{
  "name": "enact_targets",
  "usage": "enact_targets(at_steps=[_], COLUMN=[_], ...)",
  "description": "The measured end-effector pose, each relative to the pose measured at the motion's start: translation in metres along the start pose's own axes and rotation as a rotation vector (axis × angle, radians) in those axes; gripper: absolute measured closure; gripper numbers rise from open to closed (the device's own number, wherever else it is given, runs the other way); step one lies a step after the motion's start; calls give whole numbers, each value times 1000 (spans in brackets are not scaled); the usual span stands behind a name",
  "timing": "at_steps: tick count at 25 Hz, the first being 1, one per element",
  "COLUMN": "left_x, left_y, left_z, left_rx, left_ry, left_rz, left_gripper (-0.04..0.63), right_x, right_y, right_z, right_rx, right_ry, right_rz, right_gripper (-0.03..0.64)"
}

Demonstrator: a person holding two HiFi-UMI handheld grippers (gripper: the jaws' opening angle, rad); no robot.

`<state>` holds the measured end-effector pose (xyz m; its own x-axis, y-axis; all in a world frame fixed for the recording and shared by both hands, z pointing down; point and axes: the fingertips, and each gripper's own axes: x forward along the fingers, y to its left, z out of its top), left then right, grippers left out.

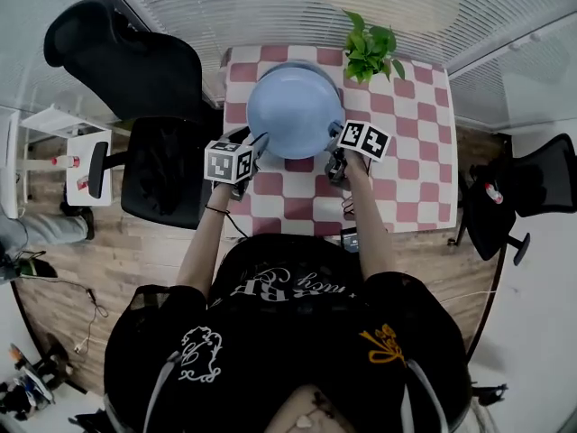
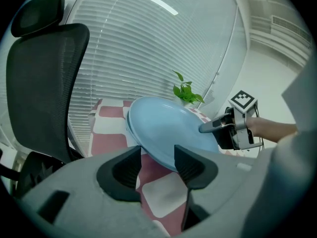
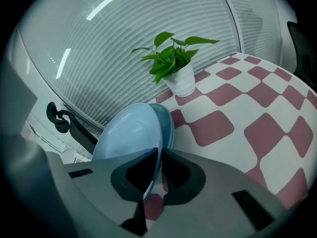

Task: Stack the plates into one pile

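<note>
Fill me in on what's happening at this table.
A person with a gripper in each hand is stacking plates on the checkered table. The right gripper is clamped on the rim of a light blue plate, holding it tilted over a second plate that lies on the table. The left gripper has its jaws apart at that plate's near rim, not gripping it. A potted plant stands at the far edge.

The top plate [image 1: 293, 111] covers the lower plate [image 3: 167, 122], so only a thin darker edge peeks out in the right gripper view. Whether more plates sit below cannot be told. The left hand-held gripper [image 2: 157, 158] hides the top plate's near rim. A small dark thing [image 1: 350, 239] on the counter [image 1: 419, 165] is too small to name. The black chair [image 2: 39, 83] is cut off in the left gripper view.
</note>
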<state>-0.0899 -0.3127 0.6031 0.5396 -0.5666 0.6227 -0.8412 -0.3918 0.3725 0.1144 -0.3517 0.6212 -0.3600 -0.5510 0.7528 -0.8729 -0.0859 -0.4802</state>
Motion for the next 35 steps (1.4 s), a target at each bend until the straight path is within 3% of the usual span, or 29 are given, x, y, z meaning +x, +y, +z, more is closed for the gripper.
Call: enact_targets(at_steps=[6, 11, 14, 21, 24, 27, 35], left_x=[13, 4, -9, -48, -58, -65, -77], left_y=[7, 16, 20, 22, 19, 11, -19], left_z=[11, 26, 27, 18, 11, 6, 9], left_rx=[4, -85, -90, -74, -44, -20, 14], left_ry=[-42, -140, -165, -191, -183, -175, -215], left_rz=[-7, -6, 9, 39, 44, 35, -32], left_gripper=[385, 385, 385, 387, 387, 387, 387], right_x=[7, 11, 16, 27, 31, 31, -14], right_y=[-15, -20, -21, -17, -16, -5, 37], right_z=[8, 20, 28, 38, 34, 29, 36], right_rx=[51, 74, 75, -111, -221, -269, -288], right_ry=[-5, -28, -57, -93, -63, -37, -177], right_rz=[-73, -109, -141, -219, -254, -217, -61], right_gripper=[591, 592, 592, 591, 585, 457, 470])
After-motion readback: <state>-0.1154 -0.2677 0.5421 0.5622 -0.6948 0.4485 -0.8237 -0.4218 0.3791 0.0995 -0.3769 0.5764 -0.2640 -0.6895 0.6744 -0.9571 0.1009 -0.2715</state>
